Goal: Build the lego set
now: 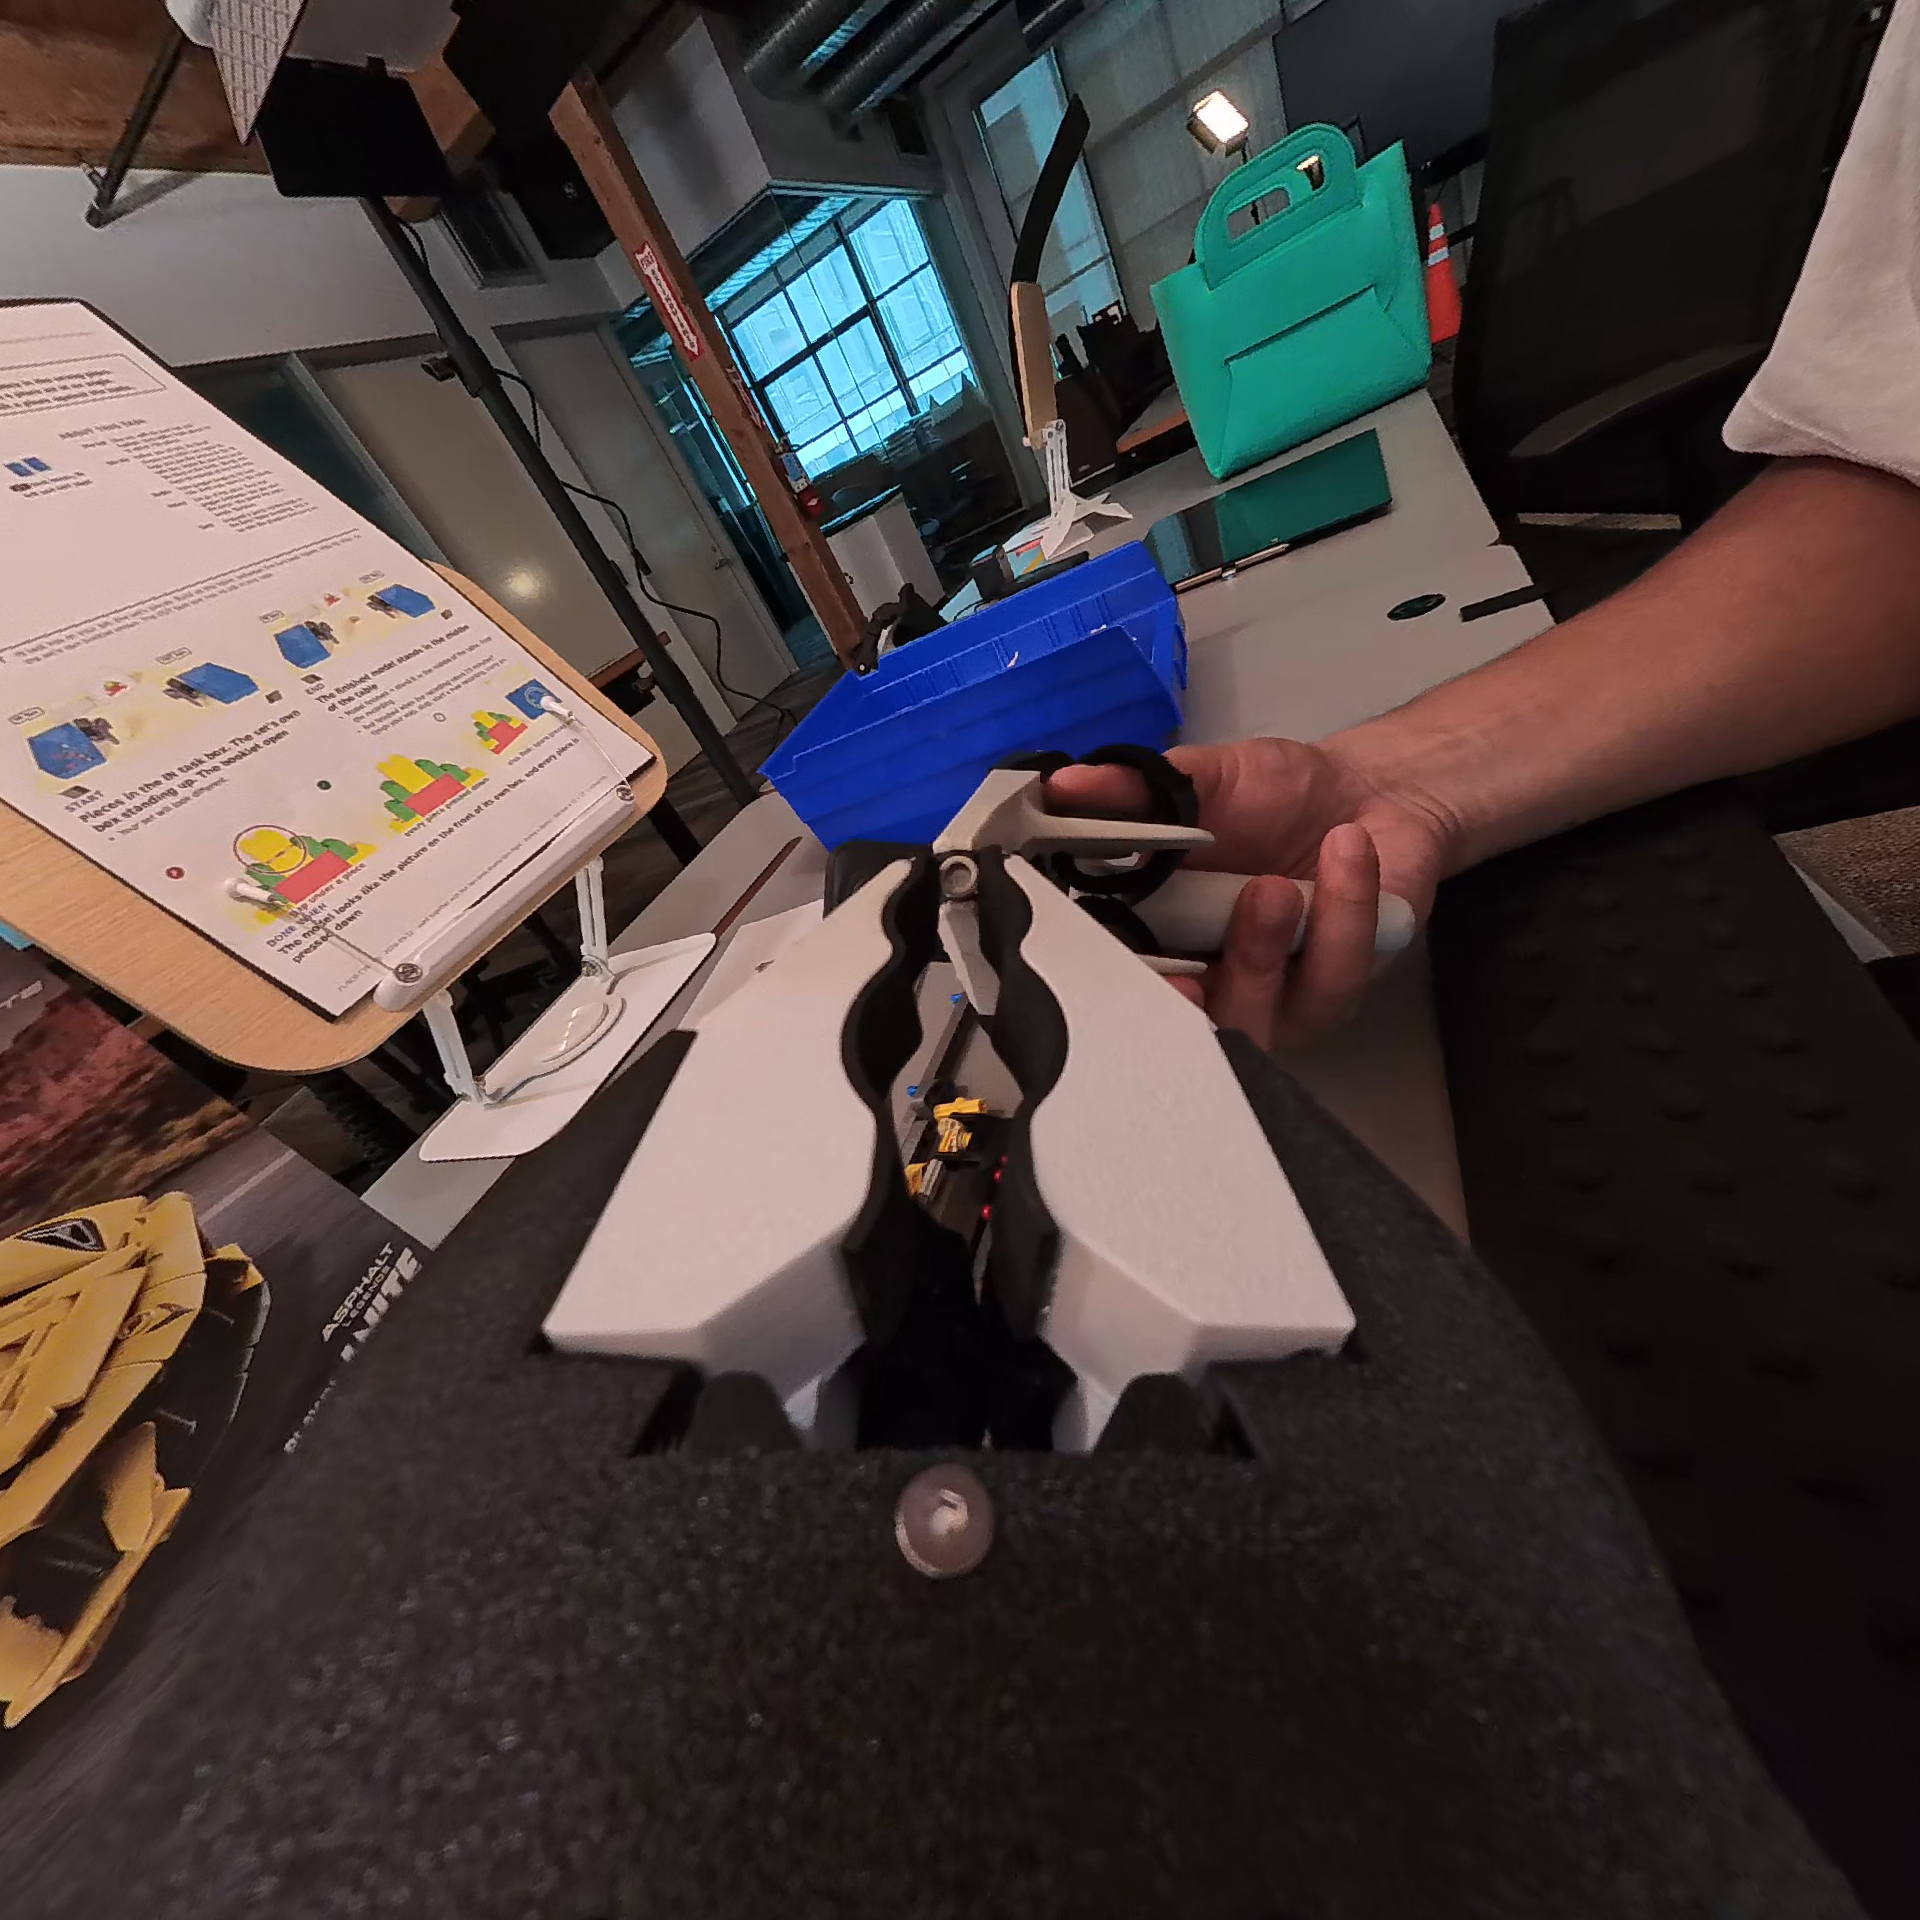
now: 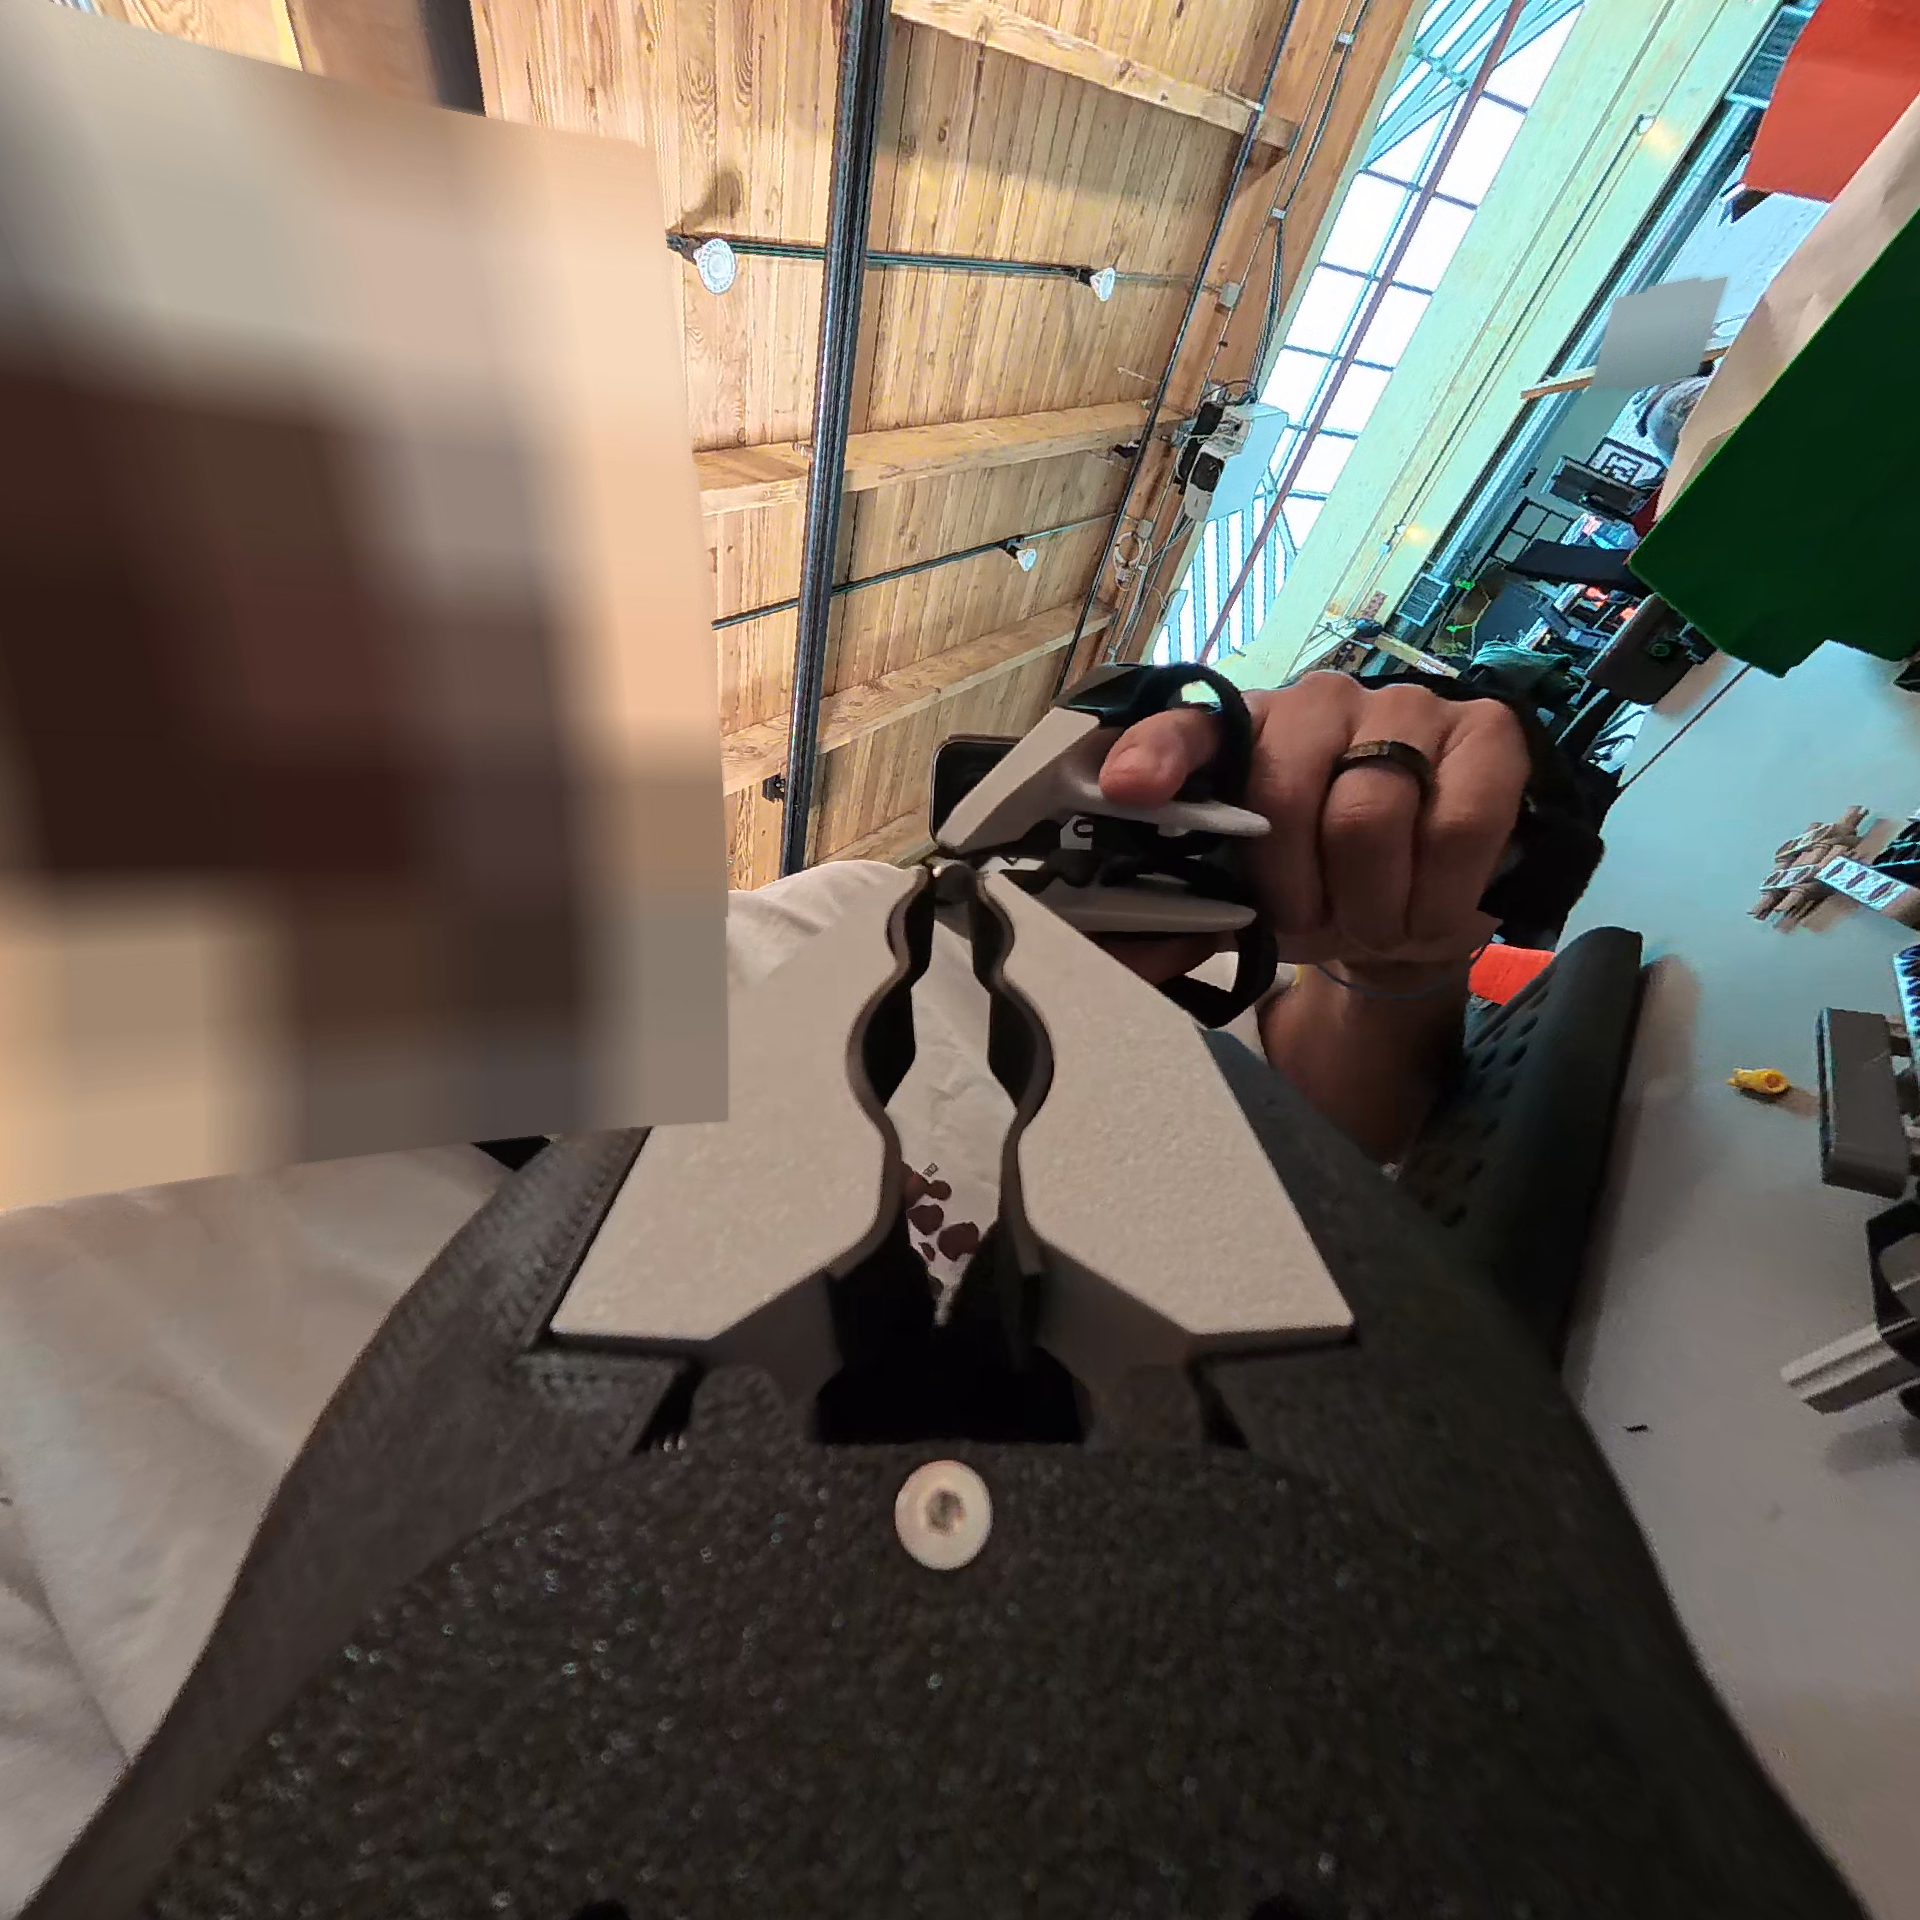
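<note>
My left gripper (image 1: 956, 878) is shut on a small grey round lego piece (image 1: 957, 879) at its tips, held above the table. My right gripper (image 2: 948, 868) is also shut and meets the left one tip to tip. In the left wrist view the right gripper's white fingers (image 1: 1039, 821), held by a hand (image 1: 1309, 862), close on the same small piece from the far side. In the right wrist view the left gripper's fingers (image 2: 1029, 800) show, held by a hand wearing a ring (image 2: 1382, 810). The piece is barely visible there.
Yellow and black lego parts (image 1: 948, 1132) lie on the table below the grippers. A blue bin (image 1: 987, 707), an instruction board on a stand (image 1: 260, 675) and the set's box (image 1: 104, 1403) stand around. A grey part-built model (image 2: 1870, 1122) and a small yellow piece (image 2: 1756, 1081) lie at the right. Left and right tips are no more than a few centimetres apart.
</note>
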Demonstrator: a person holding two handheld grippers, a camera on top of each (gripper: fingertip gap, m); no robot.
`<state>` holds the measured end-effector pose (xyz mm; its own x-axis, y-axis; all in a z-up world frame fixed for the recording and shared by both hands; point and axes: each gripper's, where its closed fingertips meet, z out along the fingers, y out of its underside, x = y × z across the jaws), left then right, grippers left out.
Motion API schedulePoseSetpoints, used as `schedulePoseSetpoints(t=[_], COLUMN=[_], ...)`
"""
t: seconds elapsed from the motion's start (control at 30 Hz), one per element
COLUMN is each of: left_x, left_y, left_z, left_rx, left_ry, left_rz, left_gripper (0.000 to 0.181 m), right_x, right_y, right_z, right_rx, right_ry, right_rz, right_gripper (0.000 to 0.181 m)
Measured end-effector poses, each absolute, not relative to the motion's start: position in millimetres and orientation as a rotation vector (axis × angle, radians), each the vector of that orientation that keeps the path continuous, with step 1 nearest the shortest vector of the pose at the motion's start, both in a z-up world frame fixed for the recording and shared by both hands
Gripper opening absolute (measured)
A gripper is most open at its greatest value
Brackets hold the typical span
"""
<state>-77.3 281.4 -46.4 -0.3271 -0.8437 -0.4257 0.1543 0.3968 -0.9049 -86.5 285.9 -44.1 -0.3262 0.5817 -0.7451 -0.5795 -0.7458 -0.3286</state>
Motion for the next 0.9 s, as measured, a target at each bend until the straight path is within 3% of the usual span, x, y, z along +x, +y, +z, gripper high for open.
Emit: schedulePoseSetpoints(t=[0.03,0.47,0.53,0.6,0.9], left_x=[-77,-70,-73,-82,-165], left_y=[281,289,295,303,366], left_z=[-47,-87,-98,-120,-187], left_rx=[-0.632,-0.761,-0.804,-0.910,-1.497], left_ry=[1.577,1.694,1.729,1.825,1.926], left_rz=[-1.162,-1.097,-1.062,-1.032,-0.692], left_gripper=[0.007,0.001,0.000,0.002,0.023], right_x=[-87,-61,-42,-15,-40], right_y=[286,289,288,278,237], right_z=[-44,-89,-121,-139,-177], right_rx=[-1.188,-1.608,-1.846,-2.002,-2.183], right_ry=[-0.005,-0.042,-0.043,-0.069,-0.393], right_rz=[2.096,1.576,1.308,0.988,0.573], right_gripper=[0.006,0.000,0.000,0.000,0.005])
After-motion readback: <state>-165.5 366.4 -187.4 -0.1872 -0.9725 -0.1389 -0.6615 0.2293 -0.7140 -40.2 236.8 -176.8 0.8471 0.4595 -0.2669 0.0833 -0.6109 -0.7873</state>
